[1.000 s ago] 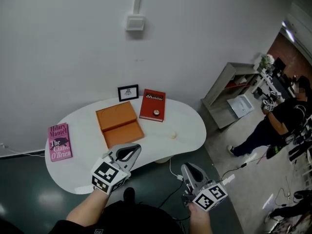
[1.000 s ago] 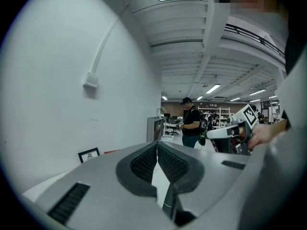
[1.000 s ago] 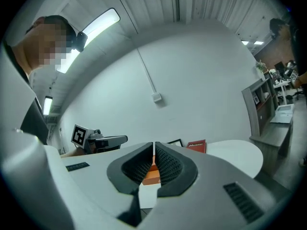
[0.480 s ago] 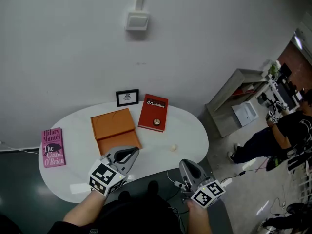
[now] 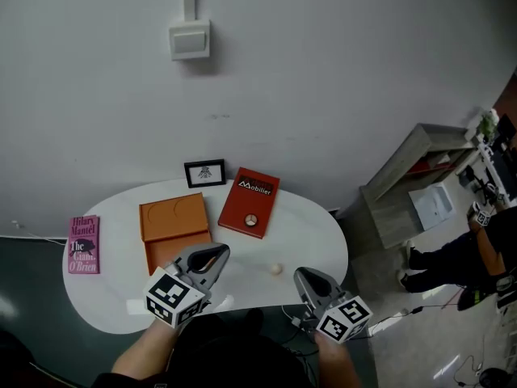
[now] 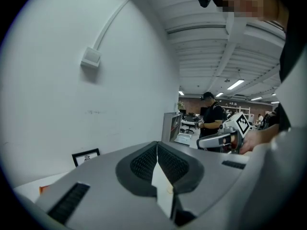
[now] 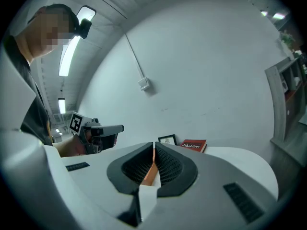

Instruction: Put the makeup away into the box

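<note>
1. Both pairs of jaws are pressed together with nothing in them: your left gripper (image 5: 212, 255) hangs over the near edge of the white kidney-shaped surface (image 5: 313, 226), and your right gripper (image 5: 305, 276) sits just off that edge
2. The makeup appears to be the small cream round piece (image 5: 276, 269), lying bare on the surface between the two grippers, right of the flat orange box (image 5: 170, 217) and not yet in it
3. It is small, round and close to the edge, so a nudge from closed jaws would likely roll it onto the floor; spread the jaws before you reach
4. An off-centre pinch could squirt it away towards the red hardback book (image 5: 249, 202)
5. The surface also carries a small black-framed picture (image 5: 204, 173) by the wall and a pink paperback (image 5: 82, 244) at its left end
6. Behind is a pale wall with a white junction box (image 5: 190, 39); a grey shelf unit (image 5: 408, 180) and a person (image 5: 464, 253) stand to the right
</note>
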Motion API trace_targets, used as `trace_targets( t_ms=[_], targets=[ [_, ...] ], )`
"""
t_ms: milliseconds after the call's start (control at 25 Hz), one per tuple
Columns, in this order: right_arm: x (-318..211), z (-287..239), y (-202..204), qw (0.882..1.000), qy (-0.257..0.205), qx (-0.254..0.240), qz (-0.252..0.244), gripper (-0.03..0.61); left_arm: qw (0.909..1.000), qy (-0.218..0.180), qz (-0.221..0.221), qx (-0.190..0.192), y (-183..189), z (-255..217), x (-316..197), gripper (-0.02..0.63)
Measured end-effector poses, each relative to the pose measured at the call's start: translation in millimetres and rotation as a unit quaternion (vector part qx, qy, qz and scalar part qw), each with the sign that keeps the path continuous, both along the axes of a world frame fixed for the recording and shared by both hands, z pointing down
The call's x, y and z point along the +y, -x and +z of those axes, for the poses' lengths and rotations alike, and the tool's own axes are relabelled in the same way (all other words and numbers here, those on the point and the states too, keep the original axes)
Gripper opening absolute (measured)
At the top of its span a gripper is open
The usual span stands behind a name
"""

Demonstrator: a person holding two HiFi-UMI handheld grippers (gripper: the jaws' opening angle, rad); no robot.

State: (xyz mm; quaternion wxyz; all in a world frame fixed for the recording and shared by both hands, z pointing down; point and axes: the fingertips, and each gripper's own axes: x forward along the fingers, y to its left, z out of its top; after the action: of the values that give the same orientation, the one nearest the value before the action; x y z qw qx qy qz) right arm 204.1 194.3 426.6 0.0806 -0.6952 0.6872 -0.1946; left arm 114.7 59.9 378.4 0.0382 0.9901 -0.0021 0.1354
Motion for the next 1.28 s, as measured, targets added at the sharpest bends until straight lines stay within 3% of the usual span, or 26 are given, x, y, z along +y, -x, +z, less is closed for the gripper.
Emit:
trace_targets(
  t_ms=[200,600,800,960,1080,1280],
  targets=[
    [-7,16,-24,1.000,0.015,-0.004,-0.024,0.038,0.9995,0.006,-0.023,-0.022,-18,11,-2,0.014],
    [-18,61,-44,0.997,0.059,0.000,-0.055,0.040,0.9977,0.035,-0.011,-0.058,-52,44,6,0.014],
    [-21,94,-42,0.993,0.081,0.035,-0.079,0.041,0.9958,0.046,-0.004,-0.079,-58,73,12,0.014],
    [-26,129,-35,0.989,0.097,0.040,-0.108,0.132,0.9942,0.059,-0.002,-0.090,-61,97,17,0.014],
    [-32,158,-27,0.983,0.126,0.045,-0.128,0.152,0.9929,0.066,-0.002,-0.099,-62,115,18,0.014],
    [-37,205,-13,0.963,0.194,0.095,-0.159,0.164,0.9912,0.077,0.011,-0.107,-71,132,33,0.014]
  ],
)
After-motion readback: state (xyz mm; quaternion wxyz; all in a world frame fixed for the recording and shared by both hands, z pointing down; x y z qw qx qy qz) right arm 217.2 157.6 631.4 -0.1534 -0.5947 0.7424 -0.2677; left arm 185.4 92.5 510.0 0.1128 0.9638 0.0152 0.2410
